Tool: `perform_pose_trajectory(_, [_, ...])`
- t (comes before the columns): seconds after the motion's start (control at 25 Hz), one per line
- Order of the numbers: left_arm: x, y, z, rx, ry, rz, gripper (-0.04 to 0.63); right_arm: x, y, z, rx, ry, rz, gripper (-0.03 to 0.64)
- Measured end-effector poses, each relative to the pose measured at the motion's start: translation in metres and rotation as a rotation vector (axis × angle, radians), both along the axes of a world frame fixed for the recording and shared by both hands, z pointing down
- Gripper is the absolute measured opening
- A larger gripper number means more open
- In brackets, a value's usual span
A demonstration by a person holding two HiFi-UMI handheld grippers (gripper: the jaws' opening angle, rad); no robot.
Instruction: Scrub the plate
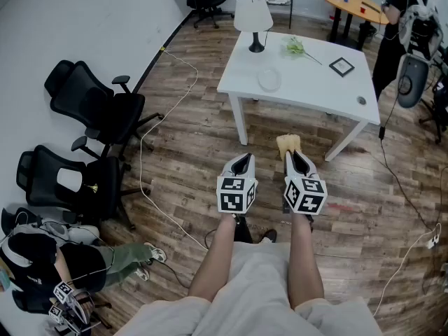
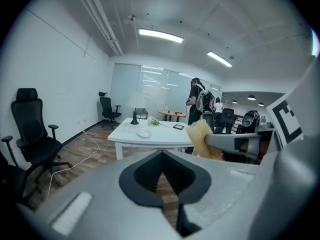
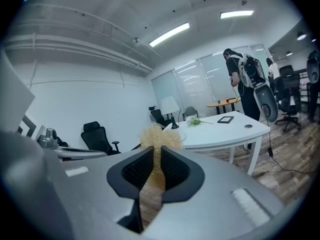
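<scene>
A white plate (image 1: 269, 80) lies on the white table (image 1: 308, 89) across the room; the same plate (image 2: 144, 133) appears in the left gripper view. My right gripper (image 1: 292, 156) is shut on a tan fibrous scrubber (image 1: 288, 143), whose tuft (image 3: 160, 136) sticks out past the jaws. My left gripper (image 1: 241, 163) is held beside it, jaws shut with nothing between them. Both grippers hang over the wooden floor, well short of the table. The scrubber (image 2: 203, 139) also shows at the right of the left gripper view.
On the table stand a white lamp (image 1: 253, 16), a green sprig (image 1: 295, 47) and a small black frame (image 1: 341, 66). Black office chairs (image 1: 98, 114) line the left wall, with cables on the floor. A person (image 1: 395, 33) stands at the far right, another sits at the lower left.
</scene>
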State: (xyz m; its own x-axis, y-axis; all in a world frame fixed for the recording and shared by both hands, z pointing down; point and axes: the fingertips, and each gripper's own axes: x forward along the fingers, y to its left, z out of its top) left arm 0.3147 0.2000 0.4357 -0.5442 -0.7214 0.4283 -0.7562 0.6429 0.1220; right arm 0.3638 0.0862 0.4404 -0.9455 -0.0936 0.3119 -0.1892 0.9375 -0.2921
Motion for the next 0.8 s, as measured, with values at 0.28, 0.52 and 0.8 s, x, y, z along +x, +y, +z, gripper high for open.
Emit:
perform_pose_trajectory(0.28, [-0.013,-0.001,-0.002,-0.001,-0.029,0.009,0.002,-0.015,0.0,-0.005,-0.002,-0.044,-0.037,0.066])
perform_pose_trajectory(0.52, [-0.025,-0.015,0.0,0.022,-0.012,0.029,0.002,-0.026,-0.01,0.0,-0.001,-0.034,-0.032,0.066])
perform_pose_trajectory(0.8, [-0.054,-0.022,0.007,0.024,0.022,0.029,0.002,-0.05,-0.029,0.008,-0.109,-0.047,-0.034,0.066])
